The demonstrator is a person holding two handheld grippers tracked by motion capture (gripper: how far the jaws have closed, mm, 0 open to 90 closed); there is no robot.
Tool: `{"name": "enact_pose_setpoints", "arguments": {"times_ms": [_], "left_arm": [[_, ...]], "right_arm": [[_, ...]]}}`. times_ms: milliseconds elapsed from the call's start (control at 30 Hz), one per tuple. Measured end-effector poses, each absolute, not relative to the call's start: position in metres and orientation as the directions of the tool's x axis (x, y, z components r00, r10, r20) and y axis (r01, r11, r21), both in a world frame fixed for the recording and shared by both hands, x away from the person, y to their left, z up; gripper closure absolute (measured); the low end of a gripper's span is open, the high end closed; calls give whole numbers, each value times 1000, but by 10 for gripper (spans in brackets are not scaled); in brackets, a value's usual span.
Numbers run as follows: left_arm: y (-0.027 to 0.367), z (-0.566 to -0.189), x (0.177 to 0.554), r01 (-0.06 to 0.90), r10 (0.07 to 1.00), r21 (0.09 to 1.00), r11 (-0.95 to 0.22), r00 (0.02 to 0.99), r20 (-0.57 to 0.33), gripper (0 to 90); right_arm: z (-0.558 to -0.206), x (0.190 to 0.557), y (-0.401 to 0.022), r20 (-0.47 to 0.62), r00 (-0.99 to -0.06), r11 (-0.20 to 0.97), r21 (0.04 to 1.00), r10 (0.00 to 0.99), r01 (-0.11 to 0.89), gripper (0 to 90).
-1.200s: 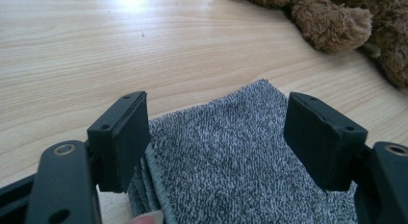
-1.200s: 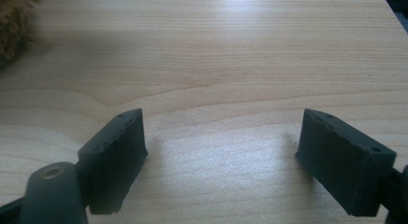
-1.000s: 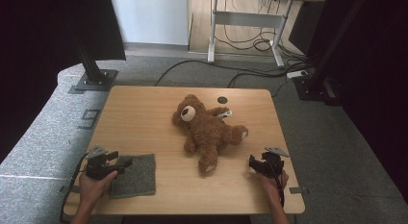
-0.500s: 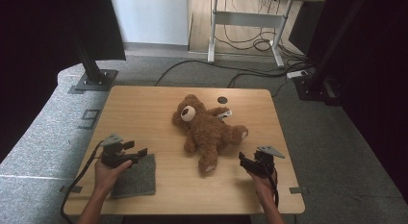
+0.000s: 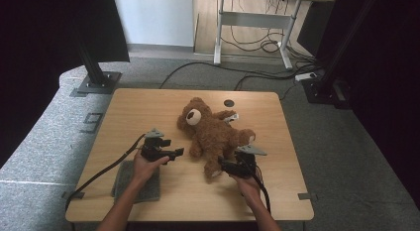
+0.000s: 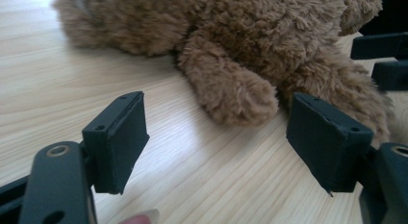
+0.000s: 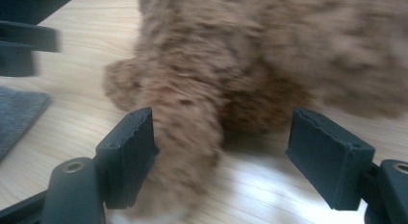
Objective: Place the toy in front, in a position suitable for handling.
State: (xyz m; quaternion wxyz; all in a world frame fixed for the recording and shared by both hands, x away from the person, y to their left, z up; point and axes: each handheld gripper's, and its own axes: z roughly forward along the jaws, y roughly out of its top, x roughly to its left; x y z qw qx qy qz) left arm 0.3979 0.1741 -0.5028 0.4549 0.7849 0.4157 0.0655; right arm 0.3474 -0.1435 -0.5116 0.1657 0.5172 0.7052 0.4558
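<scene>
Both tools are spread wide here and nothing has been clamped yet. The left gripper (image 5: pixel 174 152) is held low over the table (image 5: pixel 148 107) with its jaws far apart, aimed at the teddy bear (image 5: pixel 213 134). In the left gripper view the bear's arm (image 6: pixel 231 87) is framed between the two pads but well ahead of them, so no contact is made there. That low, level pose looks chosen so the limb can be slid into the gap.

The right gripper (image 5: pixel 224 166) is likewise held fully open, and it's been brought much closer: in the right gripper view the bear's leg (image 7: pixel 183 137) is seen right between the jaws, just beside the left pad, though actual touching can't be confirmed through the blur.

The bear is lying on its back near the middle of the table, head towards the far edge, limbs splayed, which is probably why it's being approached from both sides at once. A grey cloth (image 5: pixel 148 187) is lying at the near left corner, partly under the left forearm, untouched.
</scene>
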Motion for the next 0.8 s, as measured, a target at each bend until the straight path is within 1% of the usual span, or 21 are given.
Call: {"name": "enact_pose_setpoints", "arguments": {"times_ms": [233,400,500,600,633,700,800], "left_arm": [[153,-517,408,603,702,752,-266,656,-277,218],[142,-528,413,618,695,739,-269,656,-295,223],[135,-533,416,620,691,733,-281,661,-294,247],[128,-537,418,615,692,733,-292,665,-282,328],[127,-538,419,613,690,735,-291,666,-283,377],[126,-542,421,632,683,722,-281,660,-312,492],[126,-544,421,641,677,713,-285,661,-323,589]], "right_arm": [[-515,349,-117,209,-461,115,805,863,582,206],[-525,351,-105,181,-474,164,785,862,598,188],[-532,355,-100,172,-471,180,771,865,611,193],[-537,358,-99,168,-468,185,764,867,618,244],[-537,358,-99,170,-467,183,764,867,619,267],[-537,358,-100,166,-468,187,764,868,617,317],[-537,358,-103,167,-470,185,767,867,614,398]]}}
